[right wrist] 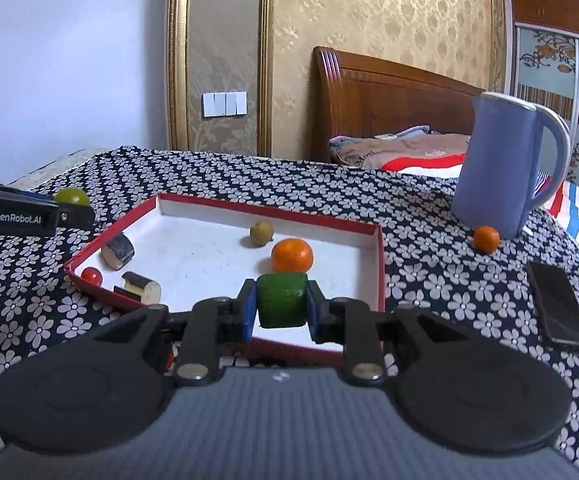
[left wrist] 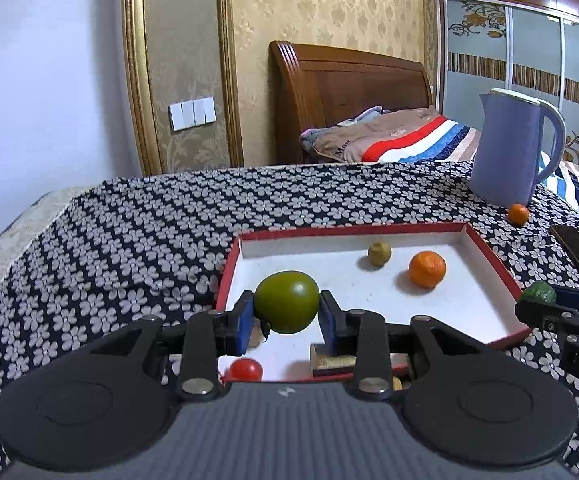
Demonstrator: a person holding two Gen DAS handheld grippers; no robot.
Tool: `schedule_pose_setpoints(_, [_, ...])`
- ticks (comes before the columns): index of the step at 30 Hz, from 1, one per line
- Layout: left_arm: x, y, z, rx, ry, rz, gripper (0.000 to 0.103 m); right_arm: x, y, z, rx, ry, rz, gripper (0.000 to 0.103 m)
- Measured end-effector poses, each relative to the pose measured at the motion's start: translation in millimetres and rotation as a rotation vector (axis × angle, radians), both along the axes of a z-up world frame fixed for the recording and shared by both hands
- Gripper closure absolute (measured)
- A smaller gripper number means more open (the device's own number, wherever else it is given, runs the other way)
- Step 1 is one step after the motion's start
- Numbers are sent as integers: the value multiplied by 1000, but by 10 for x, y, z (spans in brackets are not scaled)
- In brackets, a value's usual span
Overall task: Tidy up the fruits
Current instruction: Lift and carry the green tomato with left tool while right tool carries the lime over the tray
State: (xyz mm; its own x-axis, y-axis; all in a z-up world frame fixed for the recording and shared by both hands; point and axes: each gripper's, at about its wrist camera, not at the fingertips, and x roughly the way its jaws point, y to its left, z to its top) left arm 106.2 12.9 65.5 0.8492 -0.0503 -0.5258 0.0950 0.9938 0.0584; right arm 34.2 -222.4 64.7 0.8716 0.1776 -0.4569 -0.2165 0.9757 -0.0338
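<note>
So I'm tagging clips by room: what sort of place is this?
Most likely a home bedroom: a wooden headboard with striped bedding sits behind the cloth-covered table, and a sliding-door wardrobe stands at the right.

The tablecloth [left wrist: 137, 240] is black with a repeating white flower print. The tray [right wrist: 380, 264] has a red rim and a white floor. The round fruit [left wrist: 287, 302] is olive green; the chunky piece [right wrist: 282, 300] is bright green. The orange [left wrist: 427, 269] is orange, as is the small fruit [right wrist: 485, 238] by the lavender-blue jug [right wrist: 501, 168]. The cherry tomato [right wrist: 91, 276] is red. The gripper pads [left wrist: 245, 322] are blue on black fingers.
</note>
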Motion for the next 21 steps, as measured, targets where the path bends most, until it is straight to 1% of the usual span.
schedule_pose_setpoints(8, [171, -85, 61, 26, -12, -5, 70, 131, -30, 84, 7, -9, 0, 79])
schedule_pose_setpoints(21, [563, -190, -34, 47, 15, 12, 70, 428, -55, 129, 9, 1, 5, 79])
